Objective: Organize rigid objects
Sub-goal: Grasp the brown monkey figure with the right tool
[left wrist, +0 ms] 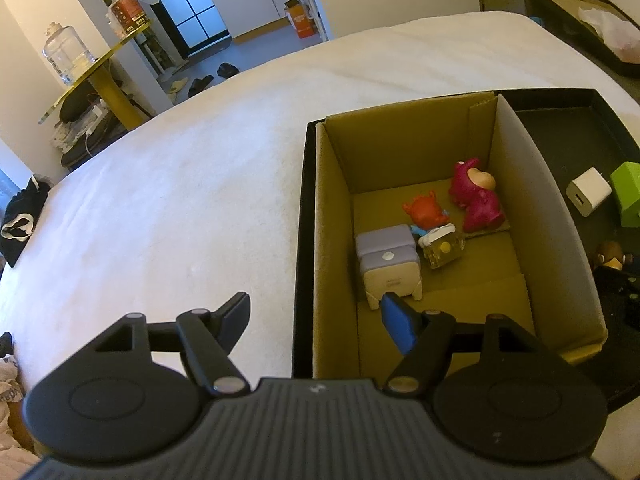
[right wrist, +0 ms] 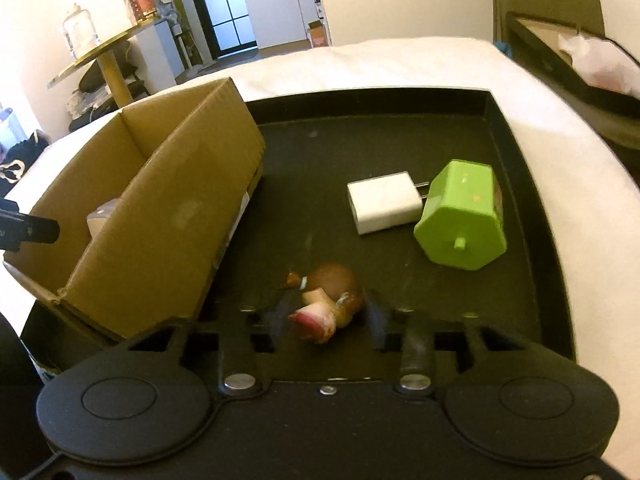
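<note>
A cardboard box [left wrist: 332, 216] stands in the left part of a black tray [right wrist: 520, 184] on a white bed. It holds a magenta figure [left wrist: 476, 196], an orange figure [left wrist: 424, 210], a small yellow cube toy [left wrist: 442, 250] and a lilac-and-white box [left wrist: 390, 264]. My left gripper [left wrist: 316, 312] is open and empty over the box's near left wall. On the tray floor lie a white charger [right wrist: 384, 202], a green octagonal toy [right wrist: 464, 216] and a brown figurine [right wrist: 328, 300]. My right gripper [right wrist: 328, 320] has its blurred fingers on either side of the figurine; contact is unclear.
The box's side wall [right wrist: 172, 216] rises just left of my right gripper. The left gripper's fingertip [right wrist: 32, 230] shows beyond it. A gold round side table [left wrist: 92, 68] with a glass jar stands off the bed's far left. Another dark tray [left wrist: 580, 20] lies far right.
</note>
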Motion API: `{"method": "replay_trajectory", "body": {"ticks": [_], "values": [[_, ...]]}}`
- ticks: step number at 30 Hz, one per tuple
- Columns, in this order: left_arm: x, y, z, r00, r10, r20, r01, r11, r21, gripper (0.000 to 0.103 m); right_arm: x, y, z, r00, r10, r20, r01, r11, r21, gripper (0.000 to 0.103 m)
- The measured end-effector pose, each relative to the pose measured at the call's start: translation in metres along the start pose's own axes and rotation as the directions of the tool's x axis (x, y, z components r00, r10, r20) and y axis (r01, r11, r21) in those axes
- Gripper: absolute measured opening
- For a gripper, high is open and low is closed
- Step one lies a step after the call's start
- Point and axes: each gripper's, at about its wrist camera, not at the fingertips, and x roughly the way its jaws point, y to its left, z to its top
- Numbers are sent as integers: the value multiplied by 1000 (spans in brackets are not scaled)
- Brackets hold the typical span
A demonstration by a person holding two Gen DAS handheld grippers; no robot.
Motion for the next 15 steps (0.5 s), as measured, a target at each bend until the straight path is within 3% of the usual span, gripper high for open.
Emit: {"method": "replay_trajectory", "body": {"ticks": [15], "values": [[-4, 12, -2, 999, -37, 16, 38, 998, -56, 71, -23, 7, 12, 998, -59, 21, 59, 997, -40, 36]]}}
